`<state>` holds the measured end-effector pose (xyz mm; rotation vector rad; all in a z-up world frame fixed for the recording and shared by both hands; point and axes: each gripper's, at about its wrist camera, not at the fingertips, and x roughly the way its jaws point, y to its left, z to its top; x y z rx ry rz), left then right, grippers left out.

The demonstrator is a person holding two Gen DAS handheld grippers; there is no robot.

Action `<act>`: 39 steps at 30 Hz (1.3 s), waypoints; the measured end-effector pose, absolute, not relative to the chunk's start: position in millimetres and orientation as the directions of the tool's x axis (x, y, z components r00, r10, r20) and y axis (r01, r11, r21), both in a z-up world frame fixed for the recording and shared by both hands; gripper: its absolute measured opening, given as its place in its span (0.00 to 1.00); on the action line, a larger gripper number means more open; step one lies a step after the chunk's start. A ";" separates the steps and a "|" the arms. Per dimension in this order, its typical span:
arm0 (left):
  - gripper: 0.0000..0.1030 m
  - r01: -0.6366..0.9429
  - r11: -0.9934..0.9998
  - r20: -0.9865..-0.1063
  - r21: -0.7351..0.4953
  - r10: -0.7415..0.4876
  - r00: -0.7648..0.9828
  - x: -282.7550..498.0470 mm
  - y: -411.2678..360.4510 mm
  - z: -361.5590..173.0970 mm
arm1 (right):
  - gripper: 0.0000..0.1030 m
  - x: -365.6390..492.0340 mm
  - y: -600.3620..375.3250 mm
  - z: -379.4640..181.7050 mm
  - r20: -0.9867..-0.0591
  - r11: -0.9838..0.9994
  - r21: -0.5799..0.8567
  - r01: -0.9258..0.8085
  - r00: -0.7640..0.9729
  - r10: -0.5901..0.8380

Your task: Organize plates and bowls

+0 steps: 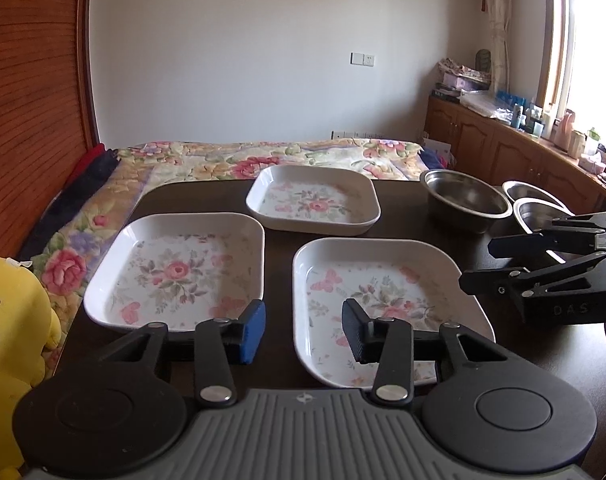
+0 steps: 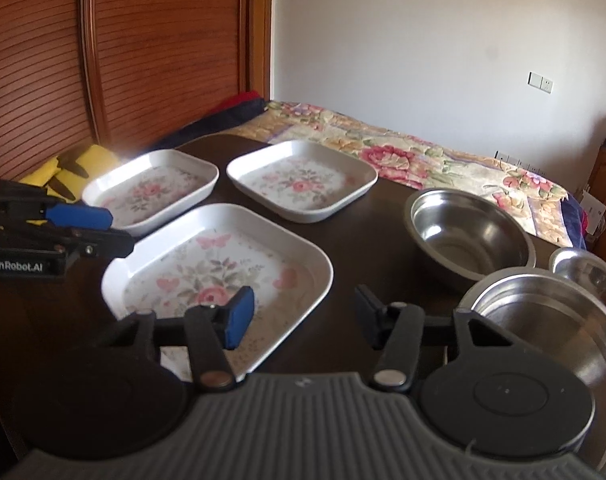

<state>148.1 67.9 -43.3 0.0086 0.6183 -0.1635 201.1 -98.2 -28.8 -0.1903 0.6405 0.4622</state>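
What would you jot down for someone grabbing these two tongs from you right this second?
Left tongs: open, empty, hovering above the near table edge between the two closest plates.
Right tongs: open, empty, above the near edge beside the butterfly plate.
Three white floral square plates lie apart on the dark table: butterfly plate nearest, left plate, far plate.
Three steel bowls sit at the right: big bowl, near bowl, small bowl.
Done: nothing stacked yet.
Left: probably stack the plates together and nest the bowls.
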 end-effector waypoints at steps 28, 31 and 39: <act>0.52 0.200 0.978 -0.639 -0.059 -0.191 0.745 168.1 71.1 -61.6 | 0.36 209.1 -87.7 -49.7 -0.684 0.867 0.037 -0.497 0.620 0.384; 0.45 0.203 0.977 -0.648 -0.072 -0.200 0.735 171.2 71.7 -66.0 | 0.26 212.4 -93.2 -50.7 -0.681 0.871 0.078 -0.486 0.612 0.402; 0.34 0.186 0.977 -0.648 -0.108 -0.211 0.732 170.4 78.0 -68.6 | 0.18 209.6 -100.4 -51.2 -0.670 0.874 0.125 -0.469 0.610 0.423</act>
